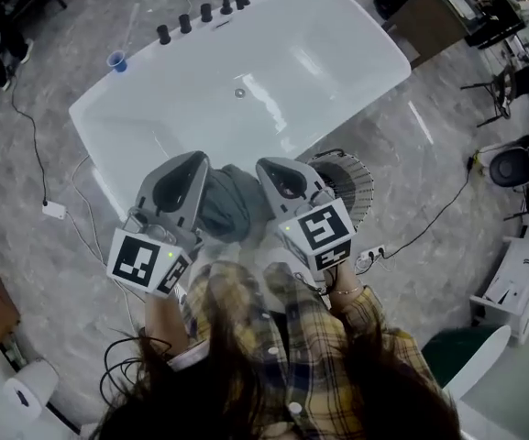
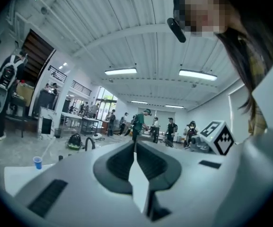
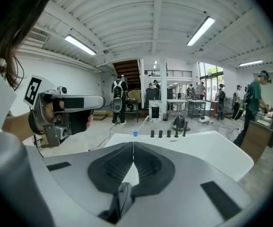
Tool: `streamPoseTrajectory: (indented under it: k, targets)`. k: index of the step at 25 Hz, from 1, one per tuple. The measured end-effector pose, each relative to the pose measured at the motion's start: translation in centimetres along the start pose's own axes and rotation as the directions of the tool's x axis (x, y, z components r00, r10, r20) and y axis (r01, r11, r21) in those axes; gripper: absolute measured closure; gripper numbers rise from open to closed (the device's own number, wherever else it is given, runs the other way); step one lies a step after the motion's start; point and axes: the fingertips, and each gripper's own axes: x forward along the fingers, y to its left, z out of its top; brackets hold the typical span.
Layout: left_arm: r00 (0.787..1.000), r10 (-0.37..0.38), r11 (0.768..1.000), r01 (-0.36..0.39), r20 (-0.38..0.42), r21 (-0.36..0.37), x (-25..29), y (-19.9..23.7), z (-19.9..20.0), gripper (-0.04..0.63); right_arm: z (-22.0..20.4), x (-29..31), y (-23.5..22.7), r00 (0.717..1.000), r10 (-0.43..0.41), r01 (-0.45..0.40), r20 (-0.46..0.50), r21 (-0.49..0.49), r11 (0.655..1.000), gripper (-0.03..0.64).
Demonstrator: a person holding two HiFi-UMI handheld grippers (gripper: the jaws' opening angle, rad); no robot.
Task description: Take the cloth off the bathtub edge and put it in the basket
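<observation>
Cloth: grey-green, bunched between your two grippers, over the near rim of the white bathtub, just left of the wire basket. Not in the basket.

Your right gripper: jaws pressed together, with a fold of cloth caught low between them, near their root.

Your left gripper: jaws pressed together, tips meeting. You cannot tell from its view whether cloth is caught there.

Far rim: black taps and a blue cup.
</observation>
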Motion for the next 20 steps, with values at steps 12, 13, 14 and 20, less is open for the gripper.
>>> streamPoseTrajectory:
  k: [12, 13, 14, 20]
  targets:
    - [0.948, 0.315, 0.949, -0.316, -0.044, -0.017, -0.7, 0.8, -2.9, 0.568, -1.4, 3.1, -0.3, 0.953, 0.298, -0.301, -0.051, -0.070, 0.951, 0.600]
    - [0.938, 0.341, 0.939, -0.343, -0.054, -0.013, -0.8, 0.9, -3.2, 0.568, -1.6, 3.3, -0.4, 0.947, 0.318, -0.321, -0.057, -0.074, 0.944, 0.600]
    - [0.928, 0.366, 0.930, -0.368, -0.066, -0.011, -1.0, 1.1, -3.7, 0.568, -1.7, 3.5, -0.3, 0.940, 0.336, -0.341, -0.062, -0.079, 0.937, 0.600]
    - [0.894, 0.430, 0.898, -0.438, -0.127, -0.044, -1.4, 1.2, -5.8, 0.568, -3.3, 3.9, 0.0, 0.900, 0.421, -0.430, -0.111, -0.075, 0.900, 0.600]
